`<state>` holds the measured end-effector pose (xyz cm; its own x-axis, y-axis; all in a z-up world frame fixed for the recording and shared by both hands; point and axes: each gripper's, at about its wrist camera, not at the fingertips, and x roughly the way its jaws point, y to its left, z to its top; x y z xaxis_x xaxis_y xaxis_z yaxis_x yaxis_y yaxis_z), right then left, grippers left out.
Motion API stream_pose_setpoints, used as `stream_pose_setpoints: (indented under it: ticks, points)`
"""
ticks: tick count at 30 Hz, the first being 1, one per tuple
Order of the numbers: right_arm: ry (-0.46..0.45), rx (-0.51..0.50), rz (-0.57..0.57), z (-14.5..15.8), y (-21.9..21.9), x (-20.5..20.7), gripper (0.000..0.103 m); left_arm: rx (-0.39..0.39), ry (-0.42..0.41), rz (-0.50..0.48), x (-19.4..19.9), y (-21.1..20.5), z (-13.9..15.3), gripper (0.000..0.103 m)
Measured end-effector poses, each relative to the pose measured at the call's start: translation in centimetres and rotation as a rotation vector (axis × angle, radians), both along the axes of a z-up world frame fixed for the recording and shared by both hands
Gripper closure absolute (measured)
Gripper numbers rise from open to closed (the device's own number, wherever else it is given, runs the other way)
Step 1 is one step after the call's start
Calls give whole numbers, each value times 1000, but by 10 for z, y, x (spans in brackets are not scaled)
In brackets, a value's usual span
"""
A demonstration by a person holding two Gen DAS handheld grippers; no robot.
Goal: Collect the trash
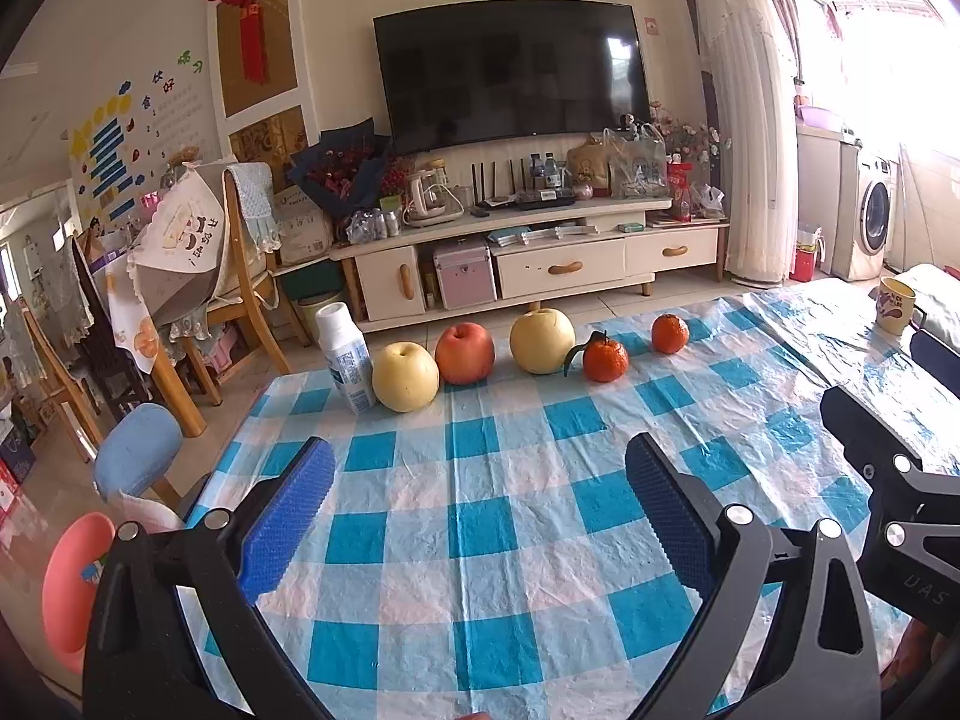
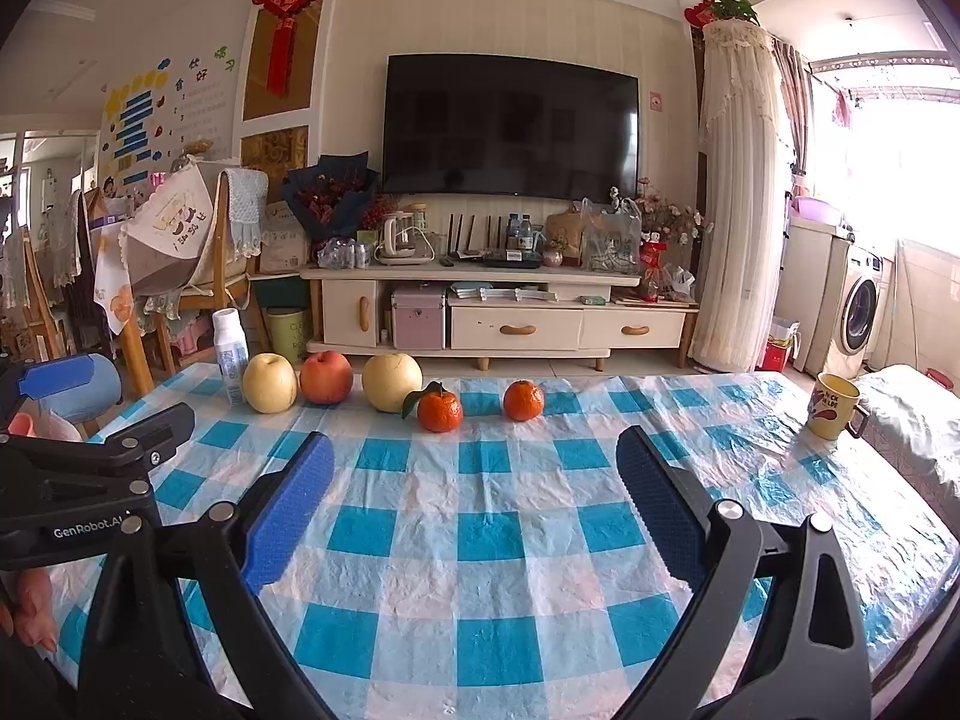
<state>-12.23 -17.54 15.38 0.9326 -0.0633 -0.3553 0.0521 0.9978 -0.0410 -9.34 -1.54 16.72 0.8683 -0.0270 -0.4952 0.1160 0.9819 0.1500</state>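
Table [image 1: 492,528] under a blue-and-white checked cloth, filling the lower half of both views. Left gripper [image 1: 480,498] over the near edge, spread wide and holding nothing. Right gripper [image 2: 474,489] alongside, likewise spread and holding nothing. White bottle [image 1: 345,357] upright at the far left corner, touching or just beside the first pear [image 1: 405,377]. Then along the far edge, in a row: red apple [image 1: 465,353], second pear [image 1: 542,340], leafy tangerine [image 1: 605,358], plain tangerine [image 1: 669,333]. Yellow mug [image 2: 833,405] upright at the right edge, well apart from the fruit.
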Motion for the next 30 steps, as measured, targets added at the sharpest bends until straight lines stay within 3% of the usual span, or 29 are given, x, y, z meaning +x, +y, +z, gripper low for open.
stream_pose_setpoints:
  ticks: [30]
  points:
    - [12, -24, 32, -9, 12, 9, 7, -21, 25, 13, 8, 9, -15, 6]
